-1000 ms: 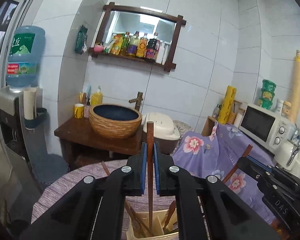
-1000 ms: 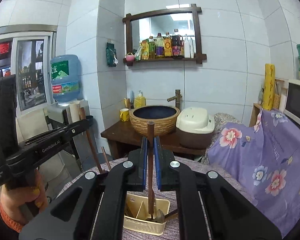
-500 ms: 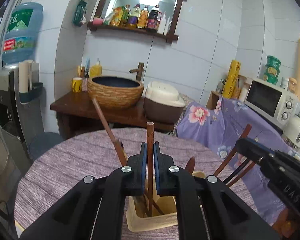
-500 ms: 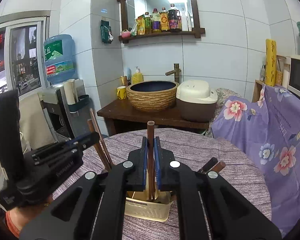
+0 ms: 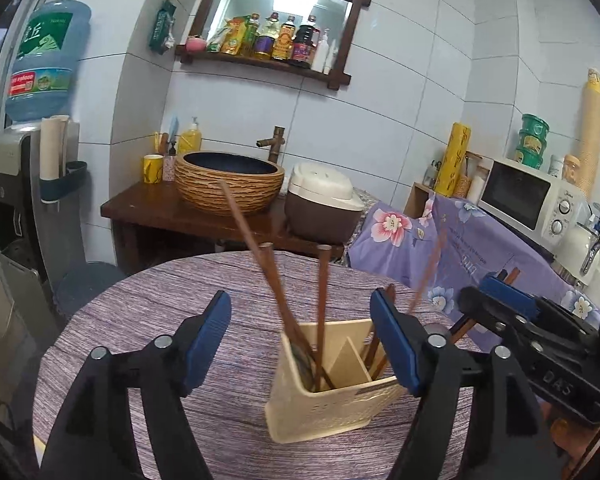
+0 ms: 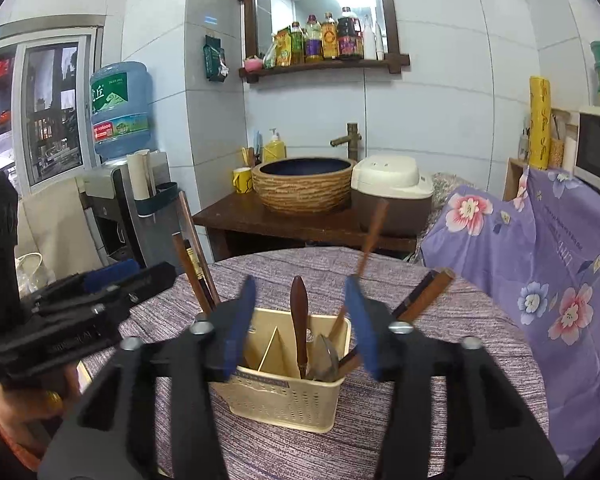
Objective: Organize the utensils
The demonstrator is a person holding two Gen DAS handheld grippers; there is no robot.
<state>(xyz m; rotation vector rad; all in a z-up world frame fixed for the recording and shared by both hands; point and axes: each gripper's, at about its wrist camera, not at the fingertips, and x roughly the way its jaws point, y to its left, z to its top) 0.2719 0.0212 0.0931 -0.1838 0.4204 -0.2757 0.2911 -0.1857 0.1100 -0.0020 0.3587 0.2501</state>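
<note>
The left gripper (image 5: pixel 300 336) was seen with its blue pads (image 5: pixel 208 340) spread wide, the jaws having just been opening, and nothing was gripped. Between them, at about five o'clock from centre in the left wrist view, the cream utensil holder (image 5: pixel 320 408) was found standing on the round table's purple woven cloth (image 5: pixel 148 320). Two dark wooden handles (image 5: pixel 322 292) were left leaning in its left compartment, free of the pads, and more sticks (image 5: pixel 374 354) were lodged in the right compartment past the divider.

At three o'clock there, the right gripper (image 6: pixel 300 320) was caught in passing. In its own view, its jaws had likewise just been opening and were held roughly half apart around nothing. A brown-handled utensil (image 6: pixel 299 320) was seen upright in the holder's right compartment, clear of both pads, beside a metal spoon bowl (image 6: pixel 324 360). A blurred stick (image 6: pixel 370 240) was tilted toward one o'clock above the basket.
</note>
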